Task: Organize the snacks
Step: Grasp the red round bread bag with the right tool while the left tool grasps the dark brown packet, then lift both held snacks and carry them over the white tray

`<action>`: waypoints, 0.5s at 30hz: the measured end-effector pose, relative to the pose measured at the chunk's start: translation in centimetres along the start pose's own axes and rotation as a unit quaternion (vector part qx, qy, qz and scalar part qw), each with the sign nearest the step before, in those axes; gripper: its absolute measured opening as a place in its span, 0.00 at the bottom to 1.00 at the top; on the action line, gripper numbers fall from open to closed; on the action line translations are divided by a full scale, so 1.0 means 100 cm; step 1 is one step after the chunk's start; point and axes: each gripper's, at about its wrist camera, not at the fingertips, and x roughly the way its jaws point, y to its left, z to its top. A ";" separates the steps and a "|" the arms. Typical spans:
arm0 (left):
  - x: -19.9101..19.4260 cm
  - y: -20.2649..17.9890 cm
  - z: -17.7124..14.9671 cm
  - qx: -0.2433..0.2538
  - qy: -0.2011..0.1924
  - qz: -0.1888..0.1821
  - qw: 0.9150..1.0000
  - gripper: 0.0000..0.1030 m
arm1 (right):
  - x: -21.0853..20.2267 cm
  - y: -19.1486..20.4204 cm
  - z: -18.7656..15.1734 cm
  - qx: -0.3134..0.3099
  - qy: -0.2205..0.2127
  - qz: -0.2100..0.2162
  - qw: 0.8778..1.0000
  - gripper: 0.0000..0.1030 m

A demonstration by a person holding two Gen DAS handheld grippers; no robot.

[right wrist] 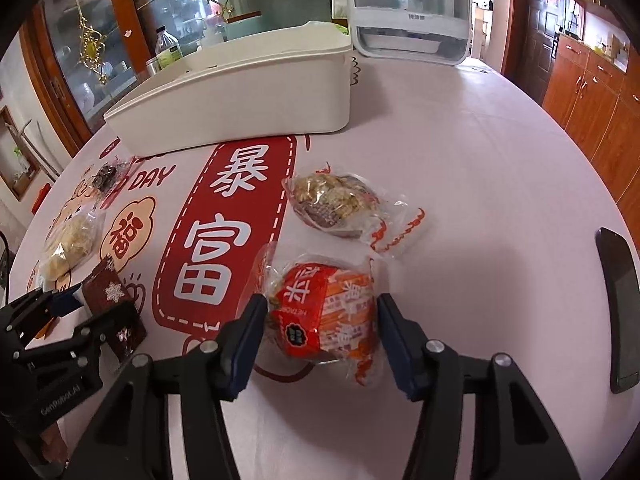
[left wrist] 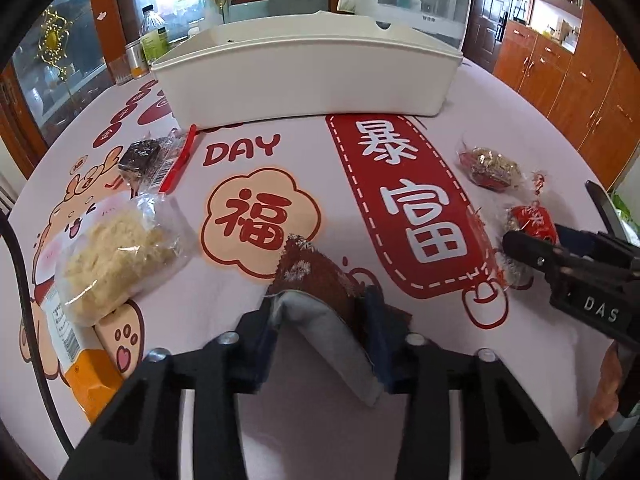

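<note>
5 snack pkts, 1 white bin, 1 phone, 2 tools.

Glossy plastic wrapper; smooth white plastic bin.

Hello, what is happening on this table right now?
A person is sorting snacks with two handheld claws. The left claw is shut on a brown snowflake packet. The right claw is open around a red-orange snack pack lying on the table, not yet gripping it. The white bin waits behind; other snacks lie on the tablecloth.
</note>
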 end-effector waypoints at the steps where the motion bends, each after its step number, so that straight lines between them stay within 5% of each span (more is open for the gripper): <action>1: -0.001 -0.001 -0.001 -0.002 -0.002 -0.002 1.000 0.34 | 0.000 0.000 -0.001 0.000 -0.001 0.001 1.000 0.54; 8: -0.003 -0.001 -0.004 -0.006 -0.007 -0.013 1.000 0.18 | -0.004 0.001 -0.006 -0.001 -0.006 0.005 1.000 0.53; 15: -0.005 0.010 -0.007 -0.033 -0.010 -0.027 0.999 0.16 | -0.007 0.003 -0.011 -0.002 -0.006 0.012 1.000 0.52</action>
